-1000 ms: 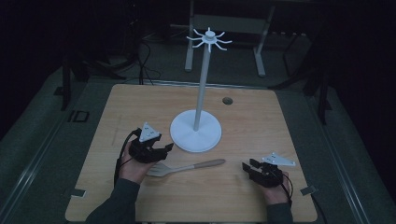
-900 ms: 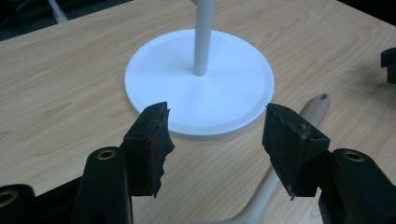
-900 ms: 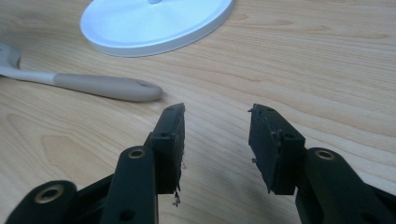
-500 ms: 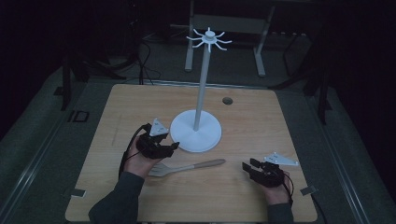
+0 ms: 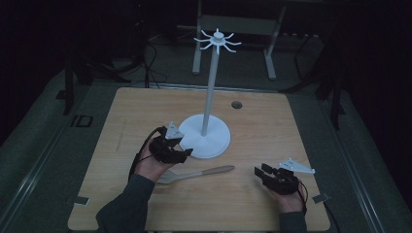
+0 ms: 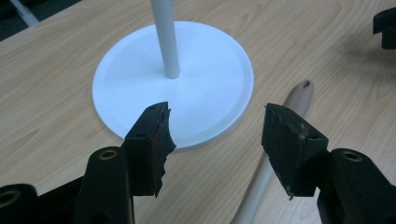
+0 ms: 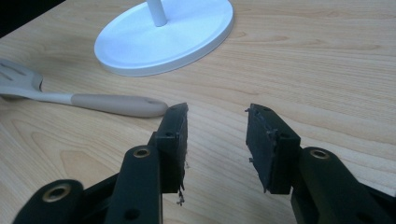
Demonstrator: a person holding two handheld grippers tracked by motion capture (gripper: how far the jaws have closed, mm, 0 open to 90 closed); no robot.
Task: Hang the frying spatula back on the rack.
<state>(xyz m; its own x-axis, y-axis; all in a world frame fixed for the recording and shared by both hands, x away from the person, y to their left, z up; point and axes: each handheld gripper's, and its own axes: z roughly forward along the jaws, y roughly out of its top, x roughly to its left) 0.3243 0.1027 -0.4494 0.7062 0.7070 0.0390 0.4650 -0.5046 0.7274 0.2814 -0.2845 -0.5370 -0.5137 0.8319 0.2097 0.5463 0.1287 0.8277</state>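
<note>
A small dark round hole [image 5: 236,104] sits near the wooden table's [image 5: 291,126] far edge.

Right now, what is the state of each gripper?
Left gripper: open, holding nothing, above the stand base.
Right gripper: open, holding nothing.

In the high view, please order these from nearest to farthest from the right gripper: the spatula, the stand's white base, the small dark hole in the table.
From the right gripper:
1. Spatula, just to its left, lying flat.
2. White base of the stand, mid-table, farther left and forward.
3. Dark hole, near the table's far edge.
</note>
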